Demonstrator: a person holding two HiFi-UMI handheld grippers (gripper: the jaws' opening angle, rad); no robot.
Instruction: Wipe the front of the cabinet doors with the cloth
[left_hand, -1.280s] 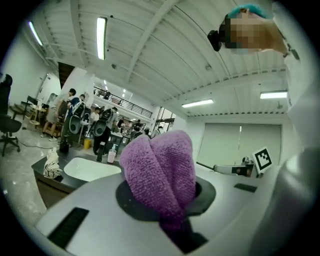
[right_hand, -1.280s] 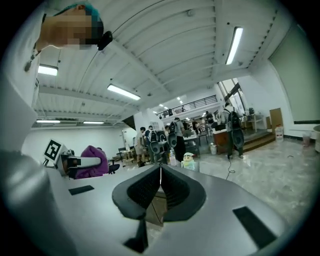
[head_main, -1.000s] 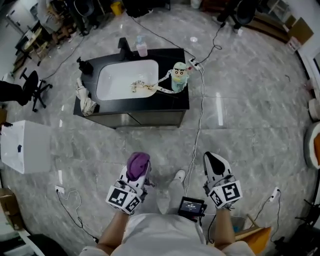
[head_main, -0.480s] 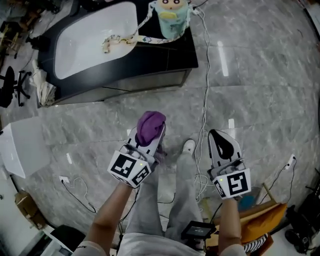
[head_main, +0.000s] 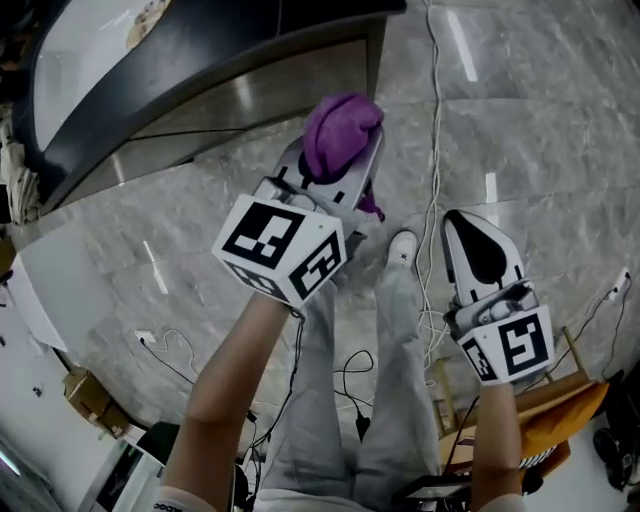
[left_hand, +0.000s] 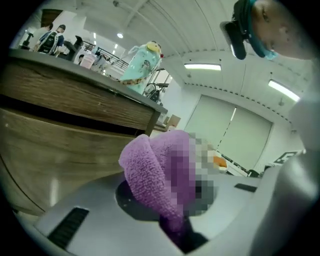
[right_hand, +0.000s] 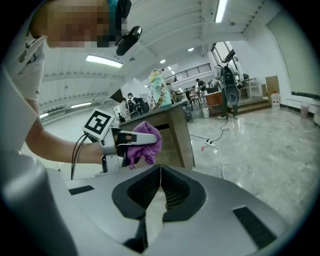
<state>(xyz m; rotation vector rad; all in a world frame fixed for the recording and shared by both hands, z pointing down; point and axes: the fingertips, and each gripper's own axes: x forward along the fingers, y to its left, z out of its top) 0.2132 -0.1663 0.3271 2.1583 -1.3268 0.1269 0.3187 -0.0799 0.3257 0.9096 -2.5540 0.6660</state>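
My left gripper (head_main: 345, 135) is shut on a purple cloth (head_main: 340, 130), which bulges out past the jaw tips. In the left gripper view the purple cloth (left_hand: 160, 177) fills the middle, with the wooden cabinet doors (left_hand: 60, 150) just beyond it on the left. The cabinet front (head_main: 230, 115) lies right ahead of the cloth in the head view; I cannot tell if they touch. My right gripper (head_main: 480, 245) hangs lower right, shut and empty, its pads meeting in the right gripper view (right_hand: 160, 187), where the left gripper (right_hand: 135, 142) with the cloth (right_hand: 147, 145) shows beside the cabinet (right_hand: 177, 135).
A dark counter with a white basin (head_main: 90, 45) tops the cabinet. A pale green figurine bottle (left_hand: 142, 62) stands on the counter. Cables (head_main: 435, 120) trail across the grey marble floor (head_main: 540, 130). A person's legs and white shoe (head_main: 402, 248) are below the grippers.
The view has closed in on the cabinet. My left gripper with the purple cloth has gone forward and up towards the cabinet front. The right gripper has stayed low at the right.
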